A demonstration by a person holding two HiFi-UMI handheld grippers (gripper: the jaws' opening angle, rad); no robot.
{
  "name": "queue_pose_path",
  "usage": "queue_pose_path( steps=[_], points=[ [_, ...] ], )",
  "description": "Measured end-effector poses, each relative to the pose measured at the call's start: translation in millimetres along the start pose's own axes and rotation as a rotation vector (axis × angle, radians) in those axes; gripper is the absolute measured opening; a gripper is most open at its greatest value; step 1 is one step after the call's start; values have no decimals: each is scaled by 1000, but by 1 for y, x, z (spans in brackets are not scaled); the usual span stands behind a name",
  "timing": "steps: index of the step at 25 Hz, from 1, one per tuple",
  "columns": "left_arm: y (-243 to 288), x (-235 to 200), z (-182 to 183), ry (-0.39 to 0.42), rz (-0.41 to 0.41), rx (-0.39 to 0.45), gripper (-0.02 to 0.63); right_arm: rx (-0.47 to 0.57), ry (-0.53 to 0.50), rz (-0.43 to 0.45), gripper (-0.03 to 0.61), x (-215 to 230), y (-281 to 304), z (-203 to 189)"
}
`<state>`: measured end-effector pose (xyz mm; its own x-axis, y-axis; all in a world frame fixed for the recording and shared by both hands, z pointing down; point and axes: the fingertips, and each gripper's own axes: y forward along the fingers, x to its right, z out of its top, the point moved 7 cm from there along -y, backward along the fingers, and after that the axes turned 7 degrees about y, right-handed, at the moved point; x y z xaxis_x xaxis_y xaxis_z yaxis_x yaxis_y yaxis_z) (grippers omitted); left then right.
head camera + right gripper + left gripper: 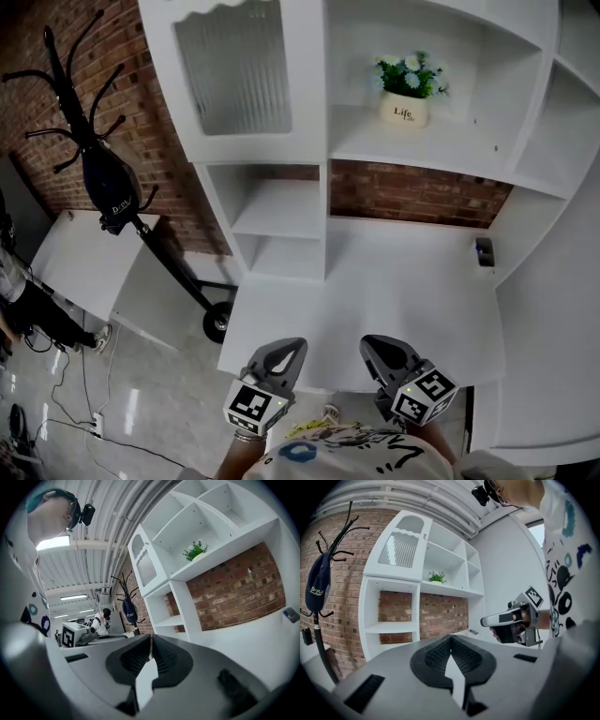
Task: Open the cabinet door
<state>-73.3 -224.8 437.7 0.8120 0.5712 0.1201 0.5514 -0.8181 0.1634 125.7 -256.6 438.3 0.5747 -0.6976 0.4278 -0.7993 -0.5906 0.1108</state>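
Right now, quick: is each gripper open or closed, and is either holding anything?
Left gripper: closed, holding nothing.
Right gripper: closed, holding nothing.

White flower pot (404, 111) label reads "Life".

Side by side, the left tool (292, 350) and right tool (372, 347) point forward, jaws together, empty.

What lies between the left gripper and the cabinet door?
In the head view, only bare desktop and the open shelf below the cabinet door; nothing else.
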Motion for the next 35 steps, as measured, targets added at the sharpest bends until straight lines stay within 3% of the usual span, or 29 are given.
queue_pose_path(
  steps=[10, 21, 27, 35],
  points=[
    [22, -13, 3, 6, 76, 21, 14, -30, 1, 29, 29, 30, 8, 12],
    [25, -42, 18, 28, 94, 44, 14, 16, 6, 47, 29, 32, 29, 23],
    [32, -79, 35, 50, 88, 96, 14, 75, -65, 62, 29, 28, 61, 52],
    [48, -136, 60, 96, 73, 145, 14, 196, -208, 66, 29, 21, 112, 120]
  ],
)
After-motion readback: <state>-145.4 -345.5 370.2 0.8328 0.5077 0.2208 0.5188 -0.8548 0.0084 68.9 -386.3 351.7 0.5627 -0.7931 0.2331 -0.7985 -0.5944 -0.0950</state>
